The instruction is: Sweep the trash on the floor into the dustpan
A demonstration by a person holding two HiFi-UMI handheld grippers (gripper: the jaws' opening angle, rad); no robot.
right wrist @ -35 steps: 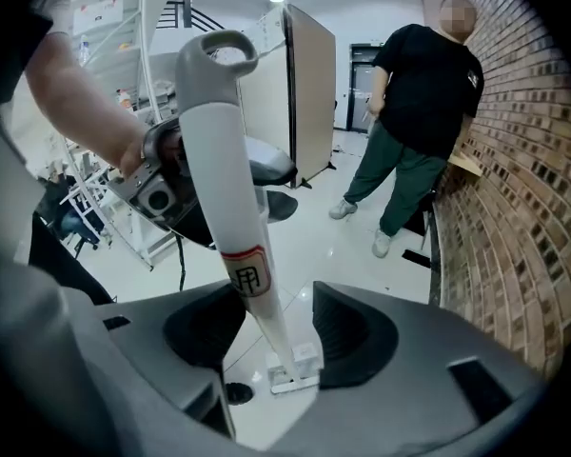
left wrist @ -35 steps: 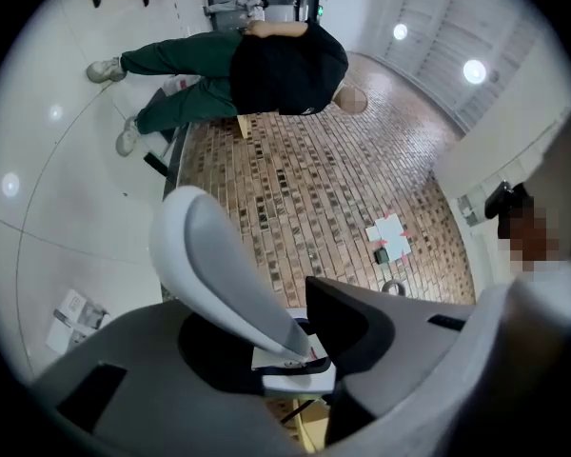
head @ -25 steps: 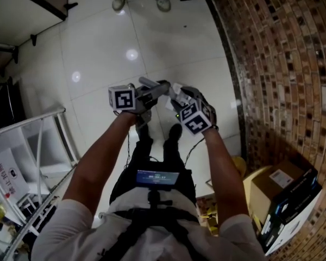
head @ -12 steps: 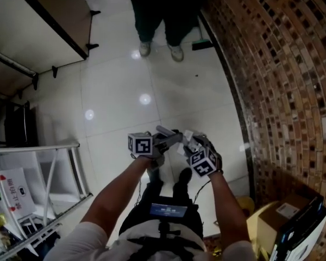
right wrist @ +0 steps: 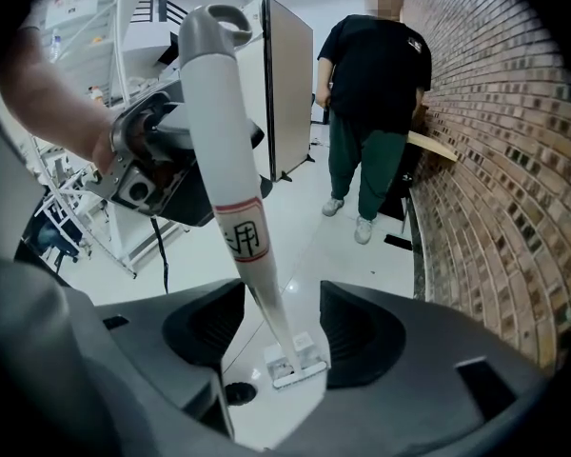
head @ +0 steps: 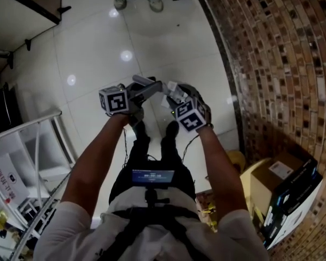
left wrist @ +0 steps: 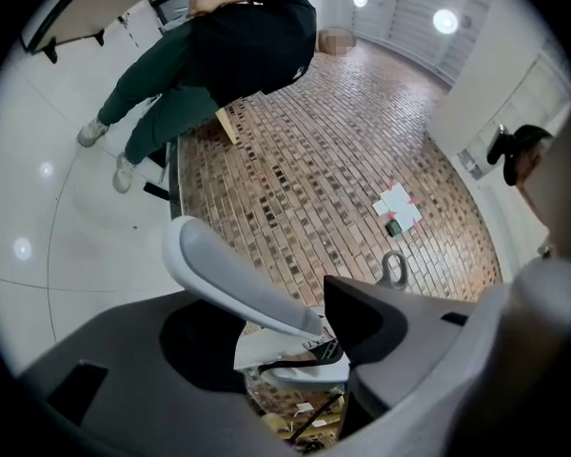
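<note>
Over the glossy white tile floor (head: 98, 42) beside the brick wall (head: 282, 64) | we see the white handle (right wrist: 224, 131), foot on the tiles | our left gripper (left wrist: 295, 336): jaws opening around it | our right gripper (right wrist: 284, 336): jaws apart astride it.

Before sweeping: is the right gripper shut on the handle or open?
Open. The right gripper has its jaws apart around the handle, floor showing on both sides; neither pad touches it.

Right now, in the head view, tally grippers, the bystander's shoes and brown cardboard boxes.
Grippers: 2 (left gripper, jaws opening with a grey handle between them; right gripper)
Bystander's shoes: 2
Brown cardboard box: 1
Total: 5
</note>
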